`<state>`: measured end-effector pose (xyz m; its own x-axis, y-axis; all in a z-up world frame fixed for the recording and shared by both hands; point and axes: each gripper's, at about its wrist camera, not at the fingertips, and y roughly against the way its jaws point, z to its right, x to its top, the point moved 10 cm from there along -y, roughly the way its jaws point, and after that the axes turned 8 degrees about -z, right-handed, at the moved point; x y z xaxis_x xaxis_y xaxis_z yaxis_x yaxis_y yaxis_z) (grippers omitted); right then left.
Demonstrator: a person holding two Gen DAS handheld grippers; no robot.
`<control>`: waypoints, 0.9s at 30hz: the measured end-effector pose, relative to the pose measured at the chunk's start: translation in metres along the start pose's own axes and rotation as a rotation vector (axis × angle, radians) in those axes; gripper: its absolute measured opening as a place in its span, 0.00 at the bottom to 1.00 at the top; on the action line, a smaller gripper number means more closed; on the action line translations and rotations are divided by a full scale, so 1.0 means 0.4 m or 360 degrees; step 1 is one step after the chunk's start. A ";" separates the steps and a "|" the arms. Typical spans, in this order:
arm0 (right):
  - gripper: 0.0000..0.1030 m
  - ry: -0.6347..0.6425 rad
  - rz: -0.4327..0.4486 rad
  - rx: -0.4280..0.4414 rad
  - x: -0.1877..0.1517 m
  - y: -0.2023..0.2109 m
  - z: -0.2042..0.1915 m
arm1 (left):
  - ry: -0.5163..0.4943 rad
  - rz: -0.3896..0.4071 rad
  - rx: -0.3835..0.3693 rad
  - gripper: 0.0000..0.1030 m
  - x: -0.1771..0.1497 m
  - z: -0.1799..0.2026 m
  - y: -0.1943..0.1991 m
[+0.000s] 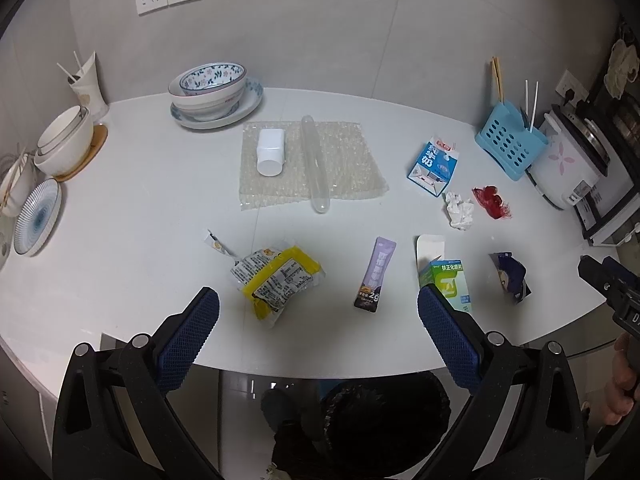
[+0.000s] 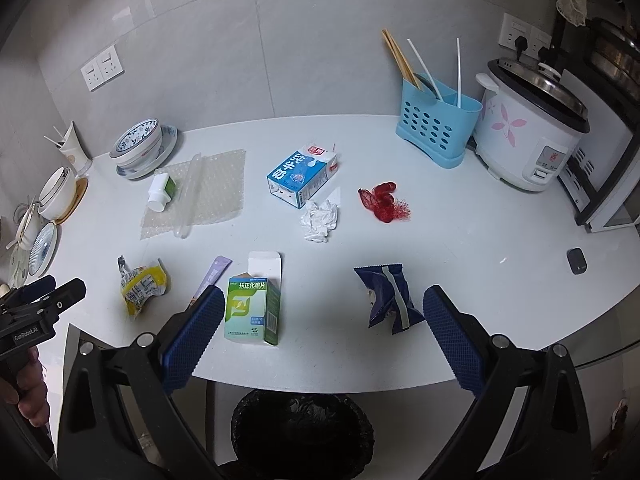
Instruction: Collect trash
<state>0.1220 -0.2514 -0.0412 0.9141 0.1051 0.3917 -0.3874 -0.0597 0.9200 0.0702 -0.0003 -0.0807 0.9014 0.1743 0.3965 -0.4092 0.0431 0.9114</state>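
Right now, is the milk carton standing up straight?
No, the milk carton lies flat on its side on the table, beside the crumpled tissue.

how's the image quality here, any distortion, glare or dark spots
Left wrist view: strong fisheye bend, the table edge curves, corners go black, lighting soft and even. Right wrist view: same bowing, faint glare on the wall tiles, and the bin under the table is dark.
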 end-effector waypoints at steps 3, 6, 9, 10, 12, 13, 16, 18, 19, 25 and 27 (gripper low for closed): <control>0.93 -0.0007 -0.0006 0.0003 -0.002 -0.002 0.003 | 0.0002 0.0001 0.0004 0.94 -0.001 0.000 0.000; 0.93 -0.0005 -0.0010 0.0008 -0.002 -0.002 0.003 | 0.0002 -0.0002 0.0011 0.94 -0.001 0.000 0.000; 0.93 0.0001 -0.0007 0.0009 -0.002 0.000 0.002 | -0.0001 -0.0002 0.0011 0.94 -0.001 0.003 0.001; 0.93 0.0005 -0.0006 0.0010 -0.002 0.000 0.002 | 0.0003 -0.0004 0.0011 0.94 -0.002 0.003 0.000; 0.93 0.0006 -0.0006 0.0002 -0.005 0.002 0.002 | 0.0010 -0.0002 0.0016 0.94 -0.004 0.003 0.000; 0.93 0.0004 -0.0007 -0.0001 -0.006 0.003 0.002 | 0.0012 -0.0005 0.0008 0.94 -0.006 0.003 0.000; 0.93 0.0007 0.0006 -0.0007 -0.008 0.014 -0.001 | 0.0010 -0.0006 0.0007 0.94 -0.009 0.002 0.001; 0.93 0.0015 0.0019 -0.0009 -0.007 0.023 -0.003 | 0.0008 -0.0003 0.0000 0.94 -0.009 0.002 0.003; 0.93 0.0016 0.0020 -0.0009 -0.008 0.025 -0.004 | 0.0007 -0.0005 0.0004 0.94 -0.010 0.001 0.002; 0.93 0.0022 0.0011 -0.0014 -0.013 0.024 -0.010 | 0.0003 0.0002 0.0018 0.94 -0.014 -0.003 0.006; 0.93 0.0016 0.0005 -0.0007 -0.016 0.022 -0.012 | -0.0002 0.0000 0.0010 0.94 -0.015 -0.001 0.007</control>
<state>0.1121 -0.2478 -0.0354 0.9115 0.1149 0.3950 -0.3911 -0.0555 0.9187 0.0637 -0.0008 -0.0804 0.9015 0.1734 0.3965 -0.4082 0.0368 0.9121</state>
